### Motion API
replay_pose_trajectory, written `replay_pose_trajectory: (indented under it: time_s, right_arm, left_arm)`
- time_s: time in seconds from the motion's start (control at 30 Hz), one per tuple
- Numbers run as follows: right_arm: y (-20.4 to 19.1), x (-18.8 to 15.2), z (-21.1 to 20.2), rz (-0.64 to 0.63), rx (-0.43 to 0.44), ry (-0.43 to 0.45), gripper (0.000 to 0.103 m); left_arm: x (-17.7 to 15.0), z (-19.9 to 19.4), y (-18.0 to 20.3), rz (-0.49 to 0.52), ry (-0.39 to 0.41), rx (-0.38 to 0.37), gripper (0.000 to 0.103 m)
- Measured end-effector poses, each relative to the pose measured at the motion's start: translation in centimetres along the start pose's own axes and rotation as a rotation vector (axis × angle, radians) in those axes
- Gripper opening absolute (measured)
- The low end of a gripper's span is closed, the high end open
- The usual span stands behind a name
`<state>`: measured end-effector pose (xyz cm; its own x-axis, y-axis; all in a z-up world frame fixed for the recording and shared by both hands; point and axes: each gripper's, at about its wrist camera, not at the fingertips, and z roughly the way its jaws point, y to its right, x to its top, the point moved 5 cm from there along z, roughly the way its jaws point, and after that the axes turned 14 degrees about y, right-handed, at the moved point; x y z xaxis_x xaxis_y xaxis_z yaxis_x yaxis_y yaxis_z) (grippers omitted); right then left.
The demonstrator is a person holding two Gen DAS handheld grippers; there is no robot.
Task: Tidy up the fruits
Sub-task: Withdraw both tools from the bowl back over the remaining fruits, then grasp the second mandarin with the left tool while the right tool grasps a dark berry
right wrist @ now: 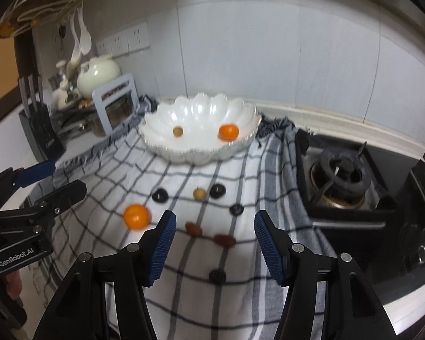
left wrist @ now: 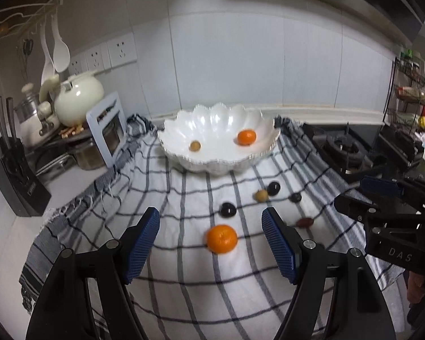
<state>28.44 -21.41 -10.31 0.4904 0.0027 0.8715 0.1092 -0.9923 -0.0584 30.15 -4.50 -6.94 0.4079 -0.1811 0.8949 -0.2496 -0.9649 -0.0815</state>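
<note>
A white scalloped bowl (left wrist: 218, 141) stands at the back of a checked cloth (left wrist: 184, 269) and holds a tangerine (left wrist: 246, 137) and a small tan fruit (left wrist: 195, 145). A second tangerine (left wrist: 221, 238) lies on the cloth just ahead of my open, empty left gripper (left wrist: 211, 243). Dark plums (left wrist: 228, 209), a tan fruit (left wrist: 261, 195) and a red date (left wrist: 305, 222) lie around it. My right gripper (right wrist: 214, 240) is open and empty above two red dates (right wrist: 224, 240); the tangerine (right wrist: 136, 216) lies to its left.
A gas hob (right wrist: 342, 175) sits right of the cloth. A knife block (left wrist: 17, 175), a cream pot (left wrist: 78, 96) and a white frame (left wrist: 106, 129) crowd the left counter. A spice rack (left wrist: 410, 99) stands at the far right.
</note>
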Motion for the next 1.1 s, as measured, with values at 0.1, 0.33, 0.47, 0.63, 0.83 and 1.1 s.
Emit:
replay_pose_trajectory:
  time_s: [0.1, 0.33, 0.47, 0.63, 0.83, 1.1]
  right_arm:
    - [0.0, -0.9, 0.3, 0.004, -0.009, -0.024, 0.059]
    - [-0.4, -2.9, 0.7, 0.004, 0.001, -0.064, 0.059]
    - [-0.8, -4.0, 1.0, -0.003, 0.005, -0.083, 0.059]
    - [-1.0, -5.6, 1.6, -0.008, 0.001, -0.115, 0.058]
    - [-0.8, -7.2, 2.4, -0.006, -0.013, -0.159, 0.051]
    - [-0.6, -8.4, 3.5, 0.006, -0.028, -0.190, 0.046]
  left_arm:
    - [-1.0, 0.2, 0.3, 0.016, -0.020, -0.007, 0.074]
    - [-2.5, 0.6, 0.4, 0.024, -0.041, -0.019, 0.074]
    - [-3.5, 1.2, 0.4, 0.025, -0.062, -0.025, 0.074]
    - [-4.7, 1.9, 0.6, 0.034, -0.083, -0.038, 0.074]
    - [-5.9, 3.3, 0.4, 0.025, -0.104, -0.050, 0.074]
    - [-6.9, 5.5, 0.6, 0.032, -0.131, -0.067, 0.069]
